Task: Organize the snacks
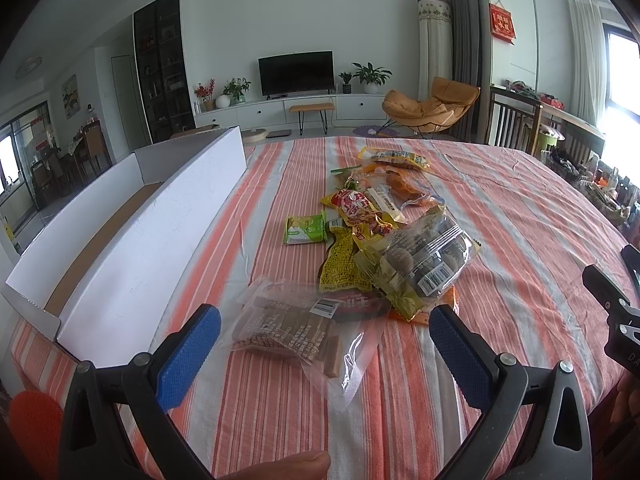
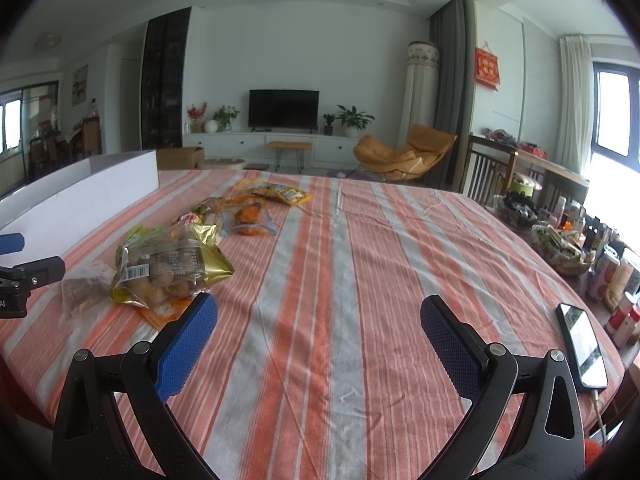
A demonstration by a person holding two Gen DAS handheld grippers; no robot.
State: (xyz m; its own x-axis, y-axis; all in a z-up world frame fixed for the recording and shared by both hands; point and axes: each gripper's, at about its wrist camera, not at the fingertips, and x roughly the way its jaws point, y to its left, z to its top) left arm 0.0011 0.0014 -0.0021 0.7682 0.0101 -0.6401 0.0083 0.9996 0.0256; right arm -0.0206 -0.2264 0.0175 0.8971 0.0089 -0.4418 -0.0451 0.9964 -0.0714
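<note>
1. Both tongs are spread wide with nothing between their blue pads: the left gripper (image 1: 325, 334) hangs over the near end of the snack pile, the right gripper (image 2: 319, 330) over bare striped tablecloth (image 2: 360, 280) to the right of the pile.
2. Snacks lie in one loose heap on the cloth, just right of a long white cardboard box (image 1: 132, 248) that stands open.
3. About eight packets can be counted in the left wrist view, though they overlap and the count is unsure.
4. Nearest is one clear vacuum bag of brown bars (image 1: 292, 328), lying between the left pads; it carries a white barcode sticker and printed lines too small to read.
5. One gold-edged clear bag of round brown pieces (image 1: 420, 260) rests on top of the heap and shows two barcode labels.
6. Under it lie one yellow netted-print packet (image 1: 340, 264) and an orange packet whose dark band has large characters that I cannot read.
7. One small green and white packet (image 1: 306, 230) lies apart on the box side; its writing is illegible.
8. One red and yellow packet (image 1: 360, 210) bears big red lettering, unreadable here.
9. Farther off are one clear pack with an orange piece (image 1: 404, 190) and one yellow packet (image 1: 396, 158) at the far end.
10. One phone (image 2: 582, 344) lies near the table's right edge, cable plugged in.
11. One red wall hanging (image 1: 502, 22) shows gold characters, too blurred to read.
</note>
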